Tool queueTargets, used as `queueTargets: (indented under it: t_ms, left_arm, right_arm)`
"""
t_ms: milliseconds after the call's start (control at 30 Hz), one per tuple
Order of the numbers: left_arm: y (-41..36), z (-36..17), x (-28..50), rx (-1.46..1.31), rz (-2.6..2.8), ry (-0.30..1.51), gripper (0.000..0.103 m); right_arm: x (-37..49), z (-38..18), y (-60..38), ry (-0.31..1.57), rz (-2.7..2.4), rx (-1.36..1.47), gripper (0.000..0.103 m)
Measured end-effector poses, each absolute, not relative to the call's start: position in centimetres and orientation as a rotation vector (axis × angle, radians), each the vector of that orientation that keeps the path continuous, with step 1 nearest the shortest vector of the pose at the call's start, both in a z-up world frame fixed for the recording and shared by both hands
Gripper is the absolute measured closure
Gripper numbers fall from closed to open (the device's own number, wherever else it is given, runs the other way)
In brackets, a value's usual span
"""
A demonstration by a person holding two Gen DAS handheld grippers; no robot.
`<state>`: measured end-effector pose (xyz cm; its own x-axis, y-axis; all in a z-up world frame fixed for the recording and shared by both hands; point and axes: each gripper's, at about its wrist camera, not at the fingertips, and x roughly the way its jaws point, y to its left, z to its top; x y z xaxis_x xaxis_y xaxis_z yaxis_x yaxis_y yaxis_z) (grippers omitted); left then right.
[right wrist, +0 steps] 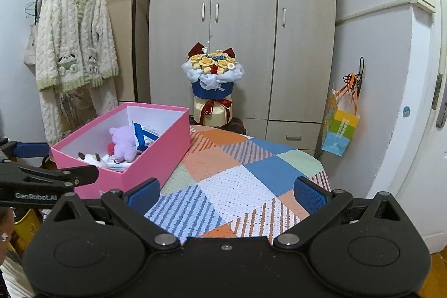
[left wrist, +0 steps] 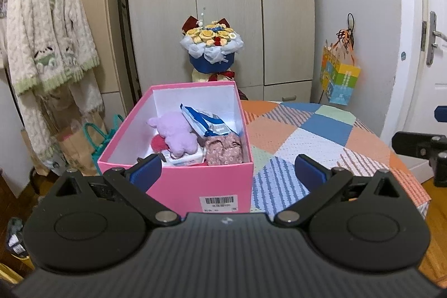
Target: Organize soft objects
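looking from the left wrist, the left claw [left wrist: 227,169] hangs wide open and holds nothing. just ahead of it stands the pink box [left wrist: 178,180], its near wall between the pads. inside lie a purple plush [left wrist: 178,134], a blue-white pouch [left wrist: 204,122], a floral cloth [left wrist: 223,150] and a red thing [left wrist: 157,143]. the quilt [left wrist: 307,136] to the right shows nothing loose.

from the right wrist, the right claw [right wrist: 226,193] is also spread wide and empty, over bare quilt [right wrist: 251,180]. the box [right wrist: 156,152] sits ahead to its left. judging by this, the sorting looks nearly or fully done; no soft thing shows outside the box.
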<state>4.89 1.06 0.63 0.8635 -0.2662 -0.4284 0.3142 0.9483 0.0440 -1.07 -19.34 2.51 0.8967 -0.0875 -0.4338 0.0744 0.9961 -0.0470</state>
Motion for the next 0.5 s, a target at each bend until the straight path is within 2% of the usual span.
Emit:
queueTargets:
  t_ms: [500]
  left_arm:
    - [1.6,0.3,3.6,0.083,-0.284,0.402,0.0]
  right_arm:
    - [-2.9,2.3,-18.6,0.438,-0.085,-0.026,0.0]
